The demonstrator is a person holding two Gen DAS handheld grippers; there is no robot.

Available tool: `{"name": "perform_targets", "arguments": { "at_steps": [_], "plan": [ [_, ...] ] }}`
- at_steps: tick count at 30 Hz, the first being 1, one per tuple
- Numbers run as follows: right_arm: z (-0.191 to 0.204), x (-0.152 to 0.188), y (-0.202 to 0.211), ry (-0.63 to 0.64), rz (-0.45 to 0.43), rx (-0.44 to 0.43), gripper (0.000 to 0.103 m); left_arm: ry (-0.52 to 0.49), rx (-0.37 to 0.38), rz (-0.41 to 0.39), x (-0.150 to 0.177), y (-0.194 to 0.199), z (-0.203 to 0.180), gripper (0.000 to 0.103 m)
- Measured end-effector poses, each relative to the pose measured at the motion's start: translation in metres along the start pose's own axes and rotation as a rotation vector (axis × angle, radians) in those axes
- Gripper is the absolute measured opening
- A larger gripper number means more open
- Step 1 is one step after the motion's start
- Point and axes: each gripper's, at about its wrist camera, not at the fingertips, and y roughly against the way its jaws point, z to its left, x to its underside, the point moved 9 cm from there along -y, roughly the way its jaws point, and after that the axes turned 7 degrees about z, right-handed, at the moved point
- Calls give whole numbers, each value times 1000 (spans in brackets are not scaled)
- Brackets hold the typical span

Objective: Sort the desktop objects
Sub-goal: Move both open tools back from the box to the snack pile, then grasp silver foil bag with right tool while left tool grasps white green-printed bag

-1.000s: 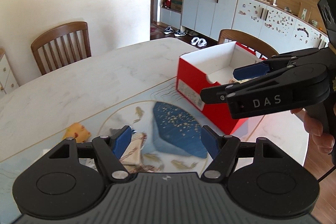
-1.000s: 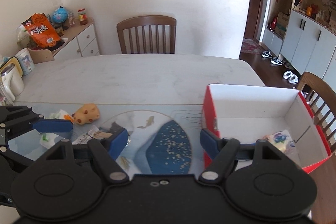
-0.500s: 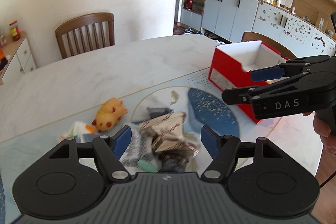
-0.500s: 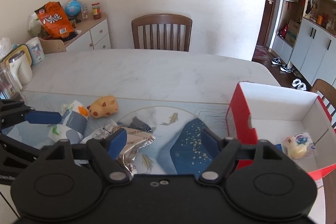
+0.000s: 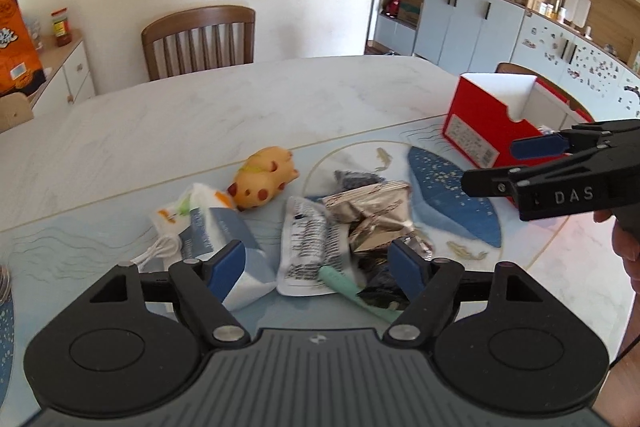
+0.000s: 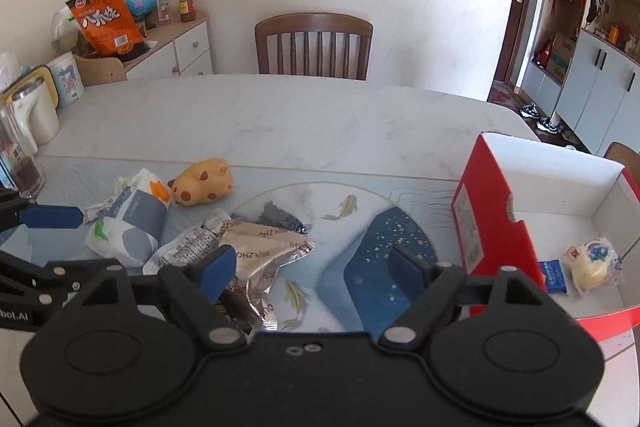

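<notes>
Still unsorted on the counter point(image 6: 280, 115), left to right: tissue pack point(image 6: 128, 223), spotted toy point(image 6: 202, 182), foil wrappers point(image 6: 264, 247). Already boxed in the red box point(image 6: 496, 227): two small items. Both hand-held grippers, left point(image 5: 318, 265) and right point(image 6: 310, 267), are held wide open, empty.

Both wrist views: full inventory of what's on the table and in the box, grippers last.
red box: 1, red outside, white inside, right side of table, open top
wrapped bun: 1, yellow in clear wrap, inside box
blue packet: 1, inside box, beside bun
toy animal: 1, yellow with brown spots, on mat, far side of pile
silver foil wrapper: 1, crumpled, middle of pile
tissue pack: 1, white and grey-blue, left of pile
printed white pouch: 1, under foil wrapper
green stick: 1, mint, near edge of pile
table: 1, white marble
left gripper: open, above pile
right gripper: open, empty
</notes>
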Motion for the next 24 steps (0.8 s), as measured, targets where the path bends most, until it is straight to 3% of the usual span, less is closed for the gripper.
{"name": "perform_targets", "arguments": {
  "at_steps": [15,19,22,24],
  "plan": [
    [38,21,-16,40,35,-75,89,24,-54,30,23,-25,30,81],
    [51,27,-20,51,56,-97,89,37,-62,23,24,-30,36,89],
    [59,30,-22,45,67,-116,89,44,-81,20,23,-36,42,103],
    [65,31,-24,45,73,-122,89,44,-88,20,22,-39,45,103]
  ]
}}
